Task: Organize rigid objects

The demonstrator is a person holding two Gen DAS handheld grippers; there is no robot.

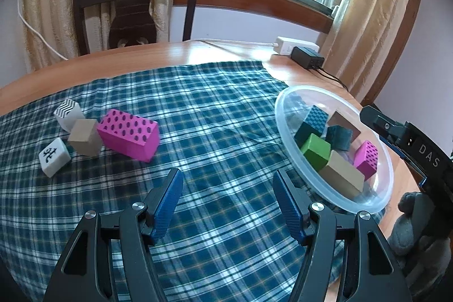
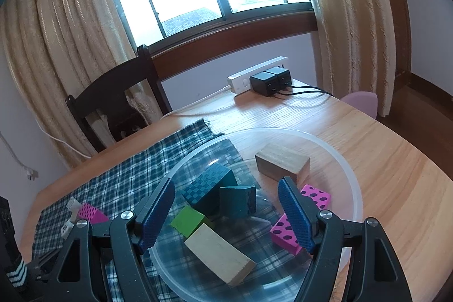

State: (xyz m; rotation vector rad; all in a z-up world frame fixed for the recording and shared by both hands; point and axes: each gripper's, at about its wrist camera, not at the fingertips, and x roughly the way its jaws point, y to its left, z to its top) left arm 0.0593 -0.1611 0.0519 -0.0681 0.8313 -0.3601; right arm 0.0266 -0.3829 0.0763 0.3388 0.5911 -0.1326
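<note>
A clear plastic bowl [image 1: 286, 129] at the right of the plaid cloth holds several blocks: a green cube [image 1: 315, 150], teal blocks, a pale wooden bar [image 1: 342, 174] and a pink dotted block [image 1: 366, 157]. On the cloth at the left lie a pink dotted block [image 1: 128, 133], a beige cube [image 1: 85, 136], a zigzag-patterned cube [image 1: 68, 111] and a white cube with a black sign [image 1: 53, 156]. My left gripper [image 1: 226, 186] is open over bare cloth between them. My right gripper [image 2: 226, 201] hovers open above the bowl [image 2: 354, 188], over the teal blocks [image 2: 236, 201], holding nothing.
A dark wooden chair [image 1: 136, 7] stands behind the round wooden table [image 1: 220, 50]. A white power strip [image 1: 296, 45] with black chargers [image 1: 307, 57] and cables sits at the table's far edge. Curtains flank the window. The right gripper's body [image 1: 413, 149] shows beside the bowl.
</note>
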